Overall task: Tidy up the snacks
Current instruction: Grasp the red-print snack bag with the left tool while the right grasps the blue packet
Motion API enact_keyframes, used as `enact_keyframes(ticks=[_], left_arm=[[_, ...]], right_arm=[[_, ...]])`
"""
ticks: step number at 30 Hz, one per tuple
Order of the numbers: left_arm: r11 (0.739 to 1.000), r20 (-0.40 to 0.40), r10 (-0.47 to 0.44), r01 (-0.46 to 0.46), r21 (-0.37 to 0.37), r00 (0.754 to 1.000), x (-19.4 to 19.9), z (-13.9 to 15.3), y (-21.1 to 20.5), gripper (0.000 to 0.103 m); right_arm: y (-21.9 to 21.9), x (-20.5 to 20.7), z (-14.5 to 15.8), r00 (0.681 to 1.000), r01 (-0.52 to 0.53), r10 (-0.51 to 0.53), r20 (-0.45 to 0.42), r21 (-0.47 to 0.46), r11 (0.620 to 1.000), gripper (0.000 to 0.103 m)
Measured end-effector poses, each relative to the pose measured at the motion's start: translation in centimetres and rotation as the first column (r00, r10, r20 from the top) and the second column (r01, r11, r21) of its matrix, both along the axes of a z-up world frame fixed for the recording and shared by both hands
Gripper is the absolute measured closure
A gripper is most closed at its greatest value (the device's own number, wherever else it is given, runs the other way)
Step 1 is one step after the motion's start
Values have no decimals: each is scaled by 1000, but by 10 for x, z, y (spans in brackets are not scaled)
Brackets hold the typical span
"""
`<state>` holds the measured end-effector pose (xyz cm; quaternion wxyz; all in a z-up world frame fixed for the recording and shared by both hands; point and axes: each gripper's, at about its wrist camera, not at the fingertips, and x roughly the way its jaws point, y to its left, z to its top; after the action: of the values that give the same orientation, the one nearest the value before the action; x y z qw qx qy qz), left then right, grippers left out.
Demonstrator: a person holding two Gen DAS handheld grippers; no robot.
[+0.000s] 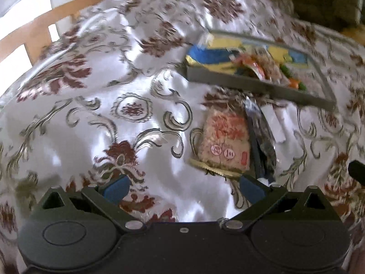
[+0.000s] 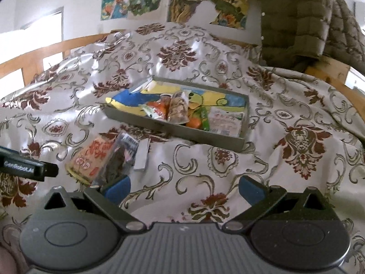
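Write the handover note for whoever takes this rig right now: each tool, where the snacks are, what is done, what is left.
Left tool: open, empty, low over the cloth beside the loose packets.
Right tool: open, empty, facing the tray.
Grey tray: already holds several snack packets.
Left outside, in front of the tray: orange-print packet, dark packet overlapping it, small white packet.
Done: most snacks trayed. Left: those three.
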<state>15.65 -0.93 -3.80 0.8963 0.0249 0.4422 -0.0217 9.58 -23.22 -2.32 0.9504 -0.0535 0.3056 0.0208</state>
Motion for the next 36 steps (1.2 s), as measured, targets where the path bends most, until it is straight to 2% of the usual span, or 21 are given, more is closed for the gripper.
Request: enact_keyframes(ticks=[4, 6, 13, 20, 24, 30, 33, 36], left_arm=[[991, 9, -95, 94, 92, 995, 10, 0, -5, 1], [985, 9, -136, 134, 112, 991, 13, 0, -6, 1], [989, -20, -142, 143, 28, 990, 27, -5, 2, 1], [987, -21, -155, 155, 45, 988, 40, -7, 3, 1], [987, -24, -160, 161, 29, 987, 47, -7, 5, 1], [987, -31, -163, 163, -12, 986, 59, -7, 7, 1], [978, -29, -203, 201, -62, 979, 66, -9, 8, 1], [971, -34, -231, 228, -75, 972, 74, -11, 5, 1]], right_arm=[[3, 5, -4, 999, -20, 20, -26, 8, 1000, 0], [6, 7, -6, 999, -31, 31, -37, 10, 999, 0], [17, 13, -11, 997, -70, 69, -42, -9, 998, 0], [26, 22, -19, 993, -102, 100, -65, -23, 995, 0], [34, 27, -24, 989, -132, 129, -75, -42, 990, 0], [40, 38, -29, 979, -171, 173, -104, 29, 985, 0], [46, 44, -34, 976, -182, 186, -115, 48, 982, 0], [55, 51, -42, 970, -201, 205, -134, 43, 979, 0]])
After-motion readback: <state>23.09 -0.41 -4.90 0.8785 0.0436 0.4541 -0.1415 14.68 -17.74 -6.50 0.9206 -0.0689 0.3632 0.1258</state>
